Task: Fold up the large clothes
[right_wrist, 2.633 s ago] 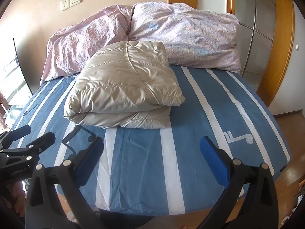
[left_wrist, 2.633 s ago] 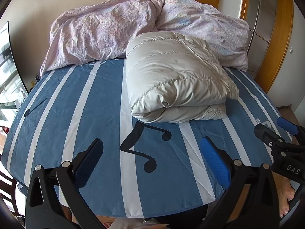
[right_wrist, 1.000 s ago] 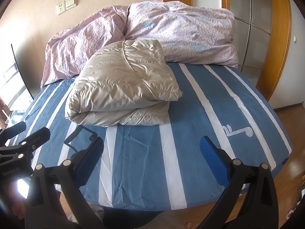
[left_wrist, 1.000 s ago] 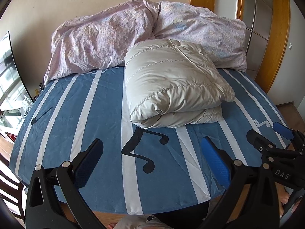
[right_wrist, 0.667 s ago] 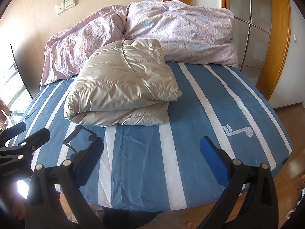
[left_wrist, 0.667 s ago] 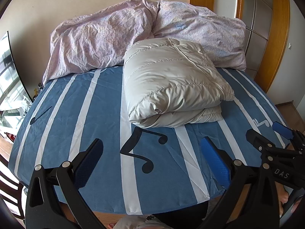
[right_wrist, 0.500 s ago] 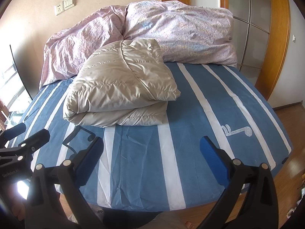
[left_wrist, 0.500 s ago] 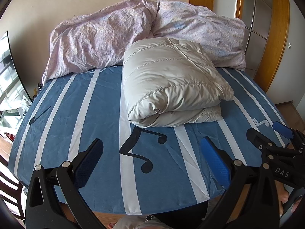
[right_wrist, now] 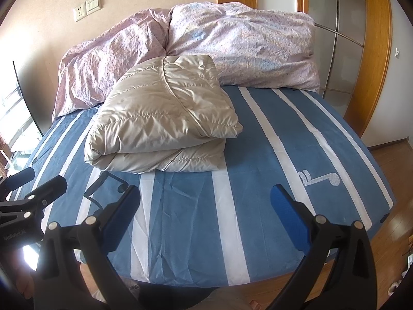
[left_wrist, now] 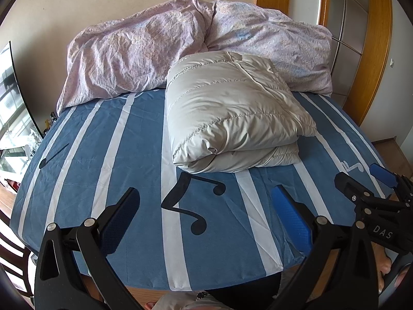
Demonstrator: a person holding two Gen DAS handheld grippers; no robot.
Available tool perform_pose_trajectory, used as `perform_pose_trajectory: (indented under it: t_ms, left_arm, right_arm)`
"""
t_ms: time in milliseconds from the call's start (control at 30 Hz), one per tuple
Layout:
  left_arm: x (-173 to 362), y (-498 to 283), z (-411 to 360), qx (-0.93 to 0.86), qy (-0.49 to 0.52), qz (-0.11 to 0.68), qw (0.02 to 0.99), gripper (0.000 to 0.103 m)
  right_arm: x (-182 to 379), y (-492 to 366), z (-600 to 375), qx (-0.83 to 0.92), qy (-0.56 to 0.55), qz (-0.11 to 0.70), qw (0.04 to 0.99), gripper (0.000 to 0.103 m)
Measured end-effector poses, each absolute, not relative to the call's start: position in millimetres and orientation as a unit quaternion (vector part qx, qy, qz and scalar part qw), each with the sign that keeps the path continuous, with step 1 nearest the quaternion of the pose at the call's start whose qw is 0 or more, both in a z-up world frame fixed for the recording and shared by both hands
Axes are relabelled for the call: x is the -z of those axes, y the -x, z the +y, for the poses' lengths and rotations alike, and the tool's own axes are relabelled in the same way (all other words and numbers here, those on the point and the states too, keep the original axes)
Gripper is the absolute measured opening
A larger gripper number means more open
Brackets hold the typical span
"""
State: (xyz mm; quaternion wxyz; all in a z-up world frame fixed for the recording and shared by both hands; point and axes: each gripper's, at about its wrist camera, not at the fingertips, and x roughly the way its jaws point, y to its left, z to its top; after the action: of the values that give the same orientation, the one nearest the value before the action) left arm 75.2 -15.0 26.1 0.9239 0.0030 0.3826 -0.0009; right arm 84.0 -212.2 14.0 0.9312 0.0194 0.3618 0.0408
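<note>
A beige quilted puffer jacket (left_wrist: 232, 113) lies folded in a thick bundle on the blue bed with white stripes (left_wrist: 108, 155); it also shows in the right wrist view (right_wrist: 165, 118). My left gripper (left_wrist: 206, 206) is open and empty, held back over the near edge of the bed, well short of the jacket. My right gripper (right_wrist: 206, 206) is open and empty, also over the near edge. Each gripper shows at the side of the other's view: the right one (left_wrist: 366, 180) and the left one (right_wrist: 38, 186).
A crumpled pink floral duvet (left_wrist: 155, 49) is heaped at the head of the bed behind the jacket. A wooden-framed wardrobe (right_wrist: 371, 51) stands at the right. A dark screen (left_wrist: 10, 82) stands at the left. Wood floor (right_wrist: 392, 160) lies right of the bed.
Both grippers have drawn back slightly from the bed and risen a little. The folded jacket has not moved. Both stay open and empty.
</note>
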Motion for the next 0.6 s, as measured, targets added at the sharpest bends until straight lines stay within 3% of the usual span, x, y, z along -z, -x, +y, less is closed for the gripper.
perform_pose_trajectory:
  t_ms: [600]
  left_arm:
    - [-26.4, -77.0, -17.9, 0.003, -0.006, 0.382, 0.924, 0.102]
  right_arm:
    - [-16.2, -85.0, -213.2, -0.04, -0.017, 0.362, 0.931, 0.101]
